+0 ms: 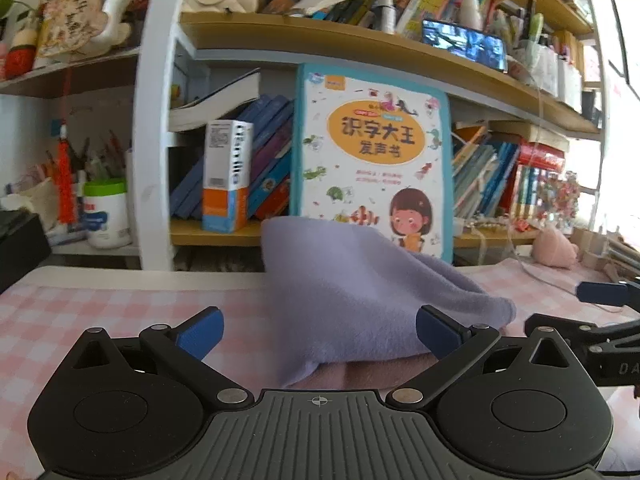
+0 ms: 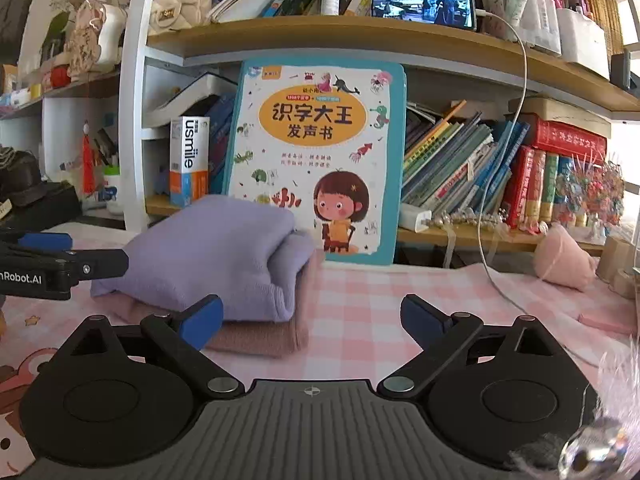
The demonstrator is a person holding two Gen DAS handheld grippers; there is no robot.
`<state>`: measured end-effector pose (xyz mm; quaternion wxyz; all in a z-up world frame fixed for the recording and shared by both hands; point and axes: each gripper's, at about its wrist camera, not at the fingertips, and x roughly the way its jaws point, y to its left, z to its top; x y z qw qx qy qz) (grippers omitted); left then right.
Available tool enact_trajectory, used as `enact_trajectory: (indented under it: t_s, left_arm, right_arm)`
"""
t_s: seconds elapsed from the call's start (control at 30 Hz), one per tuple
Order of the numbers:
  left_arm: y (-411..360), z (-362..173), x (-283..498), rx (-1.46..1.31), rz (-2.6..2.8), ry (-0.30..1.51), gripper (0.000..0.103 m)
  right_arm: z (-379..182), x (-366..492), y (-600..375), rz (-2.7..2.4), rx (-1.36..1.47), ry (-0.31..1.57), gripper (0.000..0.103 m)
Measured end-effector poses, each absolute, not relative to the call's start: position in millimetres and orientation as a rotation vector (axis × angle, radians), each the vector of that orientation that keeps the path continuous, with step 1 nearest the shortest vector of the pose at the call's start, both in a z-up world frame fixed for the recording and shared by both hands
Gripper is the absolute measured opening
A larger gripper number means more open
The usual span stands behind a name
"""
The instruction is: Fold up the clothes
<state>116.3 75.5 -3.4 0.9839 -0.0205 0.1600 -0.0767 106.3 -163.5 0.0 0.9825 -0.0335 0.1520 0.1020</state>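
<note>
A folded lilac garment [image 1: 360, 300] lies on top of a folded pink garment [image 1: 372, 374] on the pink checked tablecloth [image 1: 120, 320]. My left gripper [image 1: 320, 336] is open and empty, its fingers either side of the stack's near edge. In the right wrist view the lilac garment [image 2: 212, 256] rests on the pink one [image 2: 264, 340] at centre left. My right gripper [image 2: 312, 320] is open and empty, just right of the stack. The left gripper [image 2: 60, 264] shows at the left edge there; the right gripper's fingers [image 1: 600, 294] show at the far right of the left wrist view.
A large children's book [image 2: 316, 160] stands against the bookshelf [image 2: 360, 40] behind the stack. A white cable [image 2: 496, 280] runs down onto the table at right. A pink plush [image 2: 564, 258] and a pink pad [image 2: 608, 322] lie at right.
</note>
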Motion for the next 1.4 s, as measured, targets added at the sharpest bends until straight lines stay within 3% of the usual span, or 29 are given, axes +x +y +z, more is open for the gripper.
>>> enact_trajectory:
  t_s: [0.33,1.4]
  left_arm:
    - [75,-3,103,-0.036,-0.084,0.320,0.103]
    - [59,-2,84,0.038,-0.053,0.407,0.103]
  right_arm:
    - [0,90,-158,0.197,-0.048,0.281,0.102]
    - [0,85,-151,0.197,-0.140,0.364,0.102]
